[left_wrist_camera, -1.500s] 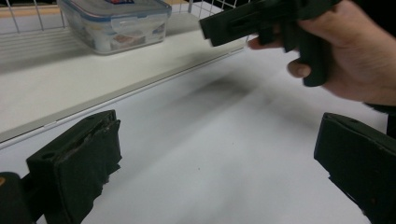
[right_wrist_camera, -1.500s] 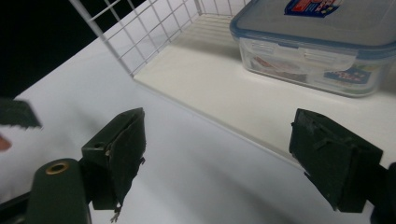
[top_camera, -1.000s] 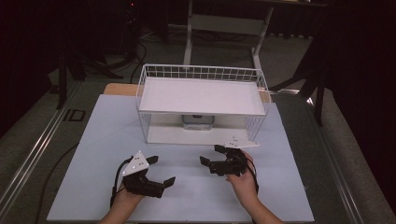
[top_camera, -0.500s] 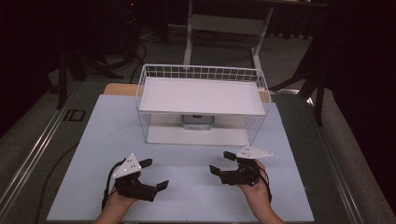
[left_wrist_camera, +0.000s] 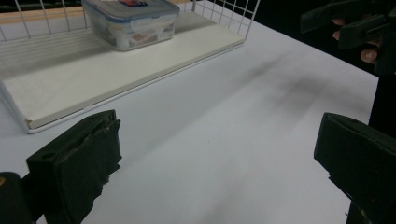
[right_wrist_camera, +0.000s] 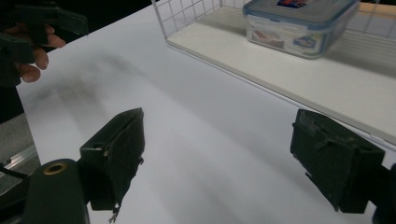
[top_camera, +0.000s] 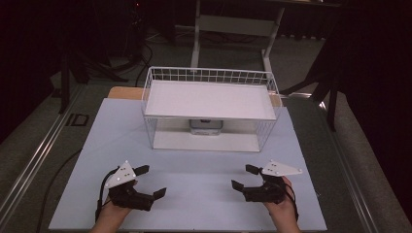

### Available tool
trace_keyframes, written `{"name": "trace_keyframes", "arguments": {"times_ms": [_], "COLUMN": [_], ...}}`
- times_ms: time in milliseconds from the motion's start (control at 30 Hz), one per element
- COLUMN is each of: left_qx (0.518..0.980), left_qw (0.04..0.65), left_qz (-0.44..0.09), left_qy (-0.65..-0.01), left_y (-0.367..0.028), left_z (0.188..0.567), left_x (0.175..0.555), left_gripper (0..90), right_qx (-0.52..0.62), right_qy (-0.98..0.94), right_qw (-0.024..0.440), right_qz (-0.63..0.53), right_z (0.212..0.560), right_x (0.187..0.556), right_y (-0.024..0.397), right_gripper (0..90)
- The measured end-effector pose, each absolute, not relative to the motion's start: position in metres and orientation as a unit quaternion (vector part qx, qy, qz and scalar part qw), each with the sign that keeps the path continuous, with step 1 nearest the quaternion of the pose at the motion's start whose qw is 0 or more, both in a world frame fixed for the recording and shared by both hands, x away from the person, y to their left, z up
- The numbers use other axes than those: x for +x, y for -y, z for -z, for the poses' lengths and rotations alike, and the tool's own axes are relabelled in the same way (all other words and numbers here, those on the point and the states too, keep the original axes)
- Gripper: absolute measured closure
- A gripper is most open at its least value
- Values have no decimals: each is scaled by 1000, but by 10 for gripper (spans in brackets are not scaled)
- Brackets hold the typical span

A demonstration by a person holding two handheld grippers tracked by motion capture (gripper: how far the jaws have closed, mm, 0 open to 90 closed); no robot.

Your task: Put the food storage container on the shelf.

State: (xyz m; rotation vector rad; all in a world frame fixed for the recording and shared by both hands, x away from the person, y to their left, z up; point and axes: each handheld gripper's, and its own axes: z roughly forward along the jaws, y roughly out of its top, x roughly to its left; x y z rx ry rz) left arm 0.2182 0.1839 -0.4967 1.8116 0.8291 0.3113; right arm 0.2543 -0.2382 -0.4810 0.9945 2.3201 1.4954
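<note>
Container (top_camera: pixel 206 126) (in basket (top_camera: pixel 209 77)) — beyond grippers

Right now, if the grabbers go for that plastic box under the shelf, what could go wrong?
The clear container sits on the bottom board of the wire basket, under a white shelf. A gripper reaching in could bump the shelf or catch the wire sides. The box looks smooth and wide, so it might slip from the jaws. Both the left gripper and right gripper are open and point toward each other, so they could collide if both move in.
</note>
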Motion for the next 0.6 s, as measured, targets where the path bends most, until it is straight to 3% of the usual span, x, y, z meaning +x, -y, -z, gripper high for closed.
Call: {"name": "trace_keyframes", "arguments": {"times_ms": [600], "left_qx": [752], "left_qw": [552], "left_qz": [-127], "left_qy": [-338], "left_y": [-198], "left_z": [502], "left_x": [209], "left_gripper": [15], "right_qx": [318], "right_qy": [-791], "right_qw": [111], "right_qz": [-510], "right_z": [483], "right_x": [242], "right_y": [252], "right_gripper": [177]}}
